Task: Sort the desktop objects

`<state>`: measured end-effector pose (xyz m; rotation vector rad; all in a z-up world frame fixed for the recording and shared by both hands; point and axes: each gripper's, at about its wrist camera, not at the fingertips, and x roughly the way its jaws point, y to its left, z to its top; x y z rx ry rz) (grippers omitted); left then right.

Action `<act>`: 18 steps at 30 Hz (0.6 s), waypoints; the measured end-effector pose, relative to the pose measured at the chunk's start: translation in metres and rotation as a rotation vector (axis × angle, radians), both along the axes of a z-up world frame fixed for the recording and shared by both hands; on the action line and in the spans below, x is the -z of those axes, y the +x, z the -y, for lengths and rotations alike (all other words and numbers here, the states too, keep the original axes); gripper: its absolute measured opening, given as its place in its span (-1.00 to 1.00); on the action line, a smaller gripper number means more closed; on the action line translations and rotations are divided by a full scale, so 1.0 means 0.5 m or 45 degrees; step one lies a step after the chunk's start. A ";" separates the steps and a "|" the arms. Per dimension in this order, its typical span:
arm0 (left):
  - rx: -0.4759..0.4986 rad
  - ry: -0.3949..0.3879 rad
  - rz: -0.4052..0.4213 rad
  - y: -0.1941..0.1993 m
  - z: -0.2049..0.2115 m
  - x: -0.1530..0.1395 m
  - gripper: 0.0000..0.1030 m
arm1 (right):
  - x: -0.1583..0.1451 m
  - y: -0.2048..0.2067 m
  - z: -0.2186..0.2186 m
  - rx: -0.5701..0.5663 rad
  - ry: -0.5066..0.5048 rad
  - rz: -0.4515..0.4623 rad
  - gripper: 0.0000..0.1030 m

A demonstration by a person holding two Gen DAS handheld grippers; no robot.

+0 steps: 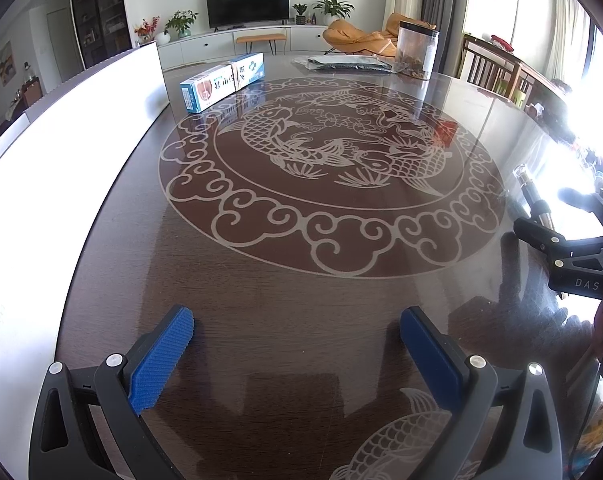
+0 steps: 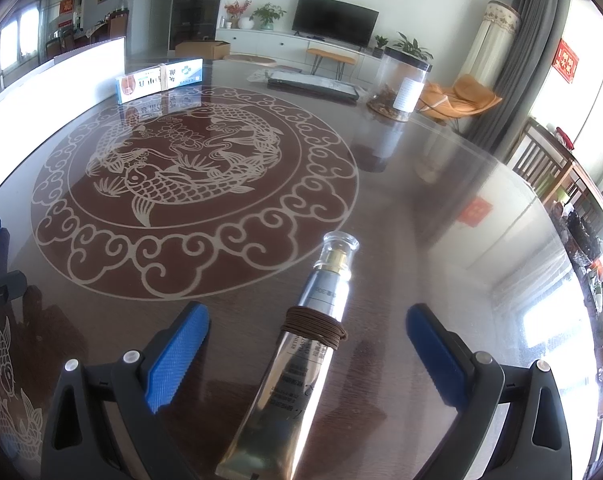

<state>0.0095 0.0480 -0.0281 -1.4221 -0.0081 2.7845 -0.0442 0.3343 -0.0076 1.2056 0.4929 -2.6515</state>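
- Black television point(image 1: 247, 3) on a white cabinet point(image 1: 237, 40)
- Potted plants point(image 1: 333, 6) beside it
- Orange lounge chair point(image 1: 359, 38)
- Grey curtain point(image 2: 525, 52)
- Wooden chairs point(image 1: 489, 66), possibly around another table

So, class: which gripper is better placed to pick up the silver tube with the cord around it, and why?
The right gripper. The silver tube lies between its open fingers, cap pointing away. The left gripper is open over bare table, with the tube off at its far right edge.

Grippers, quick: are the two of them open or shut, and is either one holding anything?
Left gripper: open, holding nothing.
Right gripper: open, fingers either side of the silver tube, not gripping it.
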 end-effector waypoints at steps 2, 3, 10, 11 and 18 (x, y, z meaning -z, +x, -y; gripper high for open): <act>0.000 0.000 0.000 0.000 0.000 0.000 1.00 | 0.000 0.000 0.000 0.000 0.002 -0.002 0.93; 0.000 0.001 0.000 0.000 0.000 0.000 1.00 | 0.000 0.000 0.001 -0.002 0.003 -0.002 0.93; 0.000 0.000 0.000 0.000 0.000 0.000 1.00 | -0.001 0.001 0.004 -0.016 0.016 -0.012 0.93; 0.000 0.000 0.000 0.000 0.000 0.000 1.00 | -0.002 0.002 0.004 -0.019 0.016 -0.013 0.93; 0.006 -0.003 0.008 -0.004 -0.003 0.000 1.00 | -0.005 0.006 0.002 -0.023 -0.004 -0.024 0.93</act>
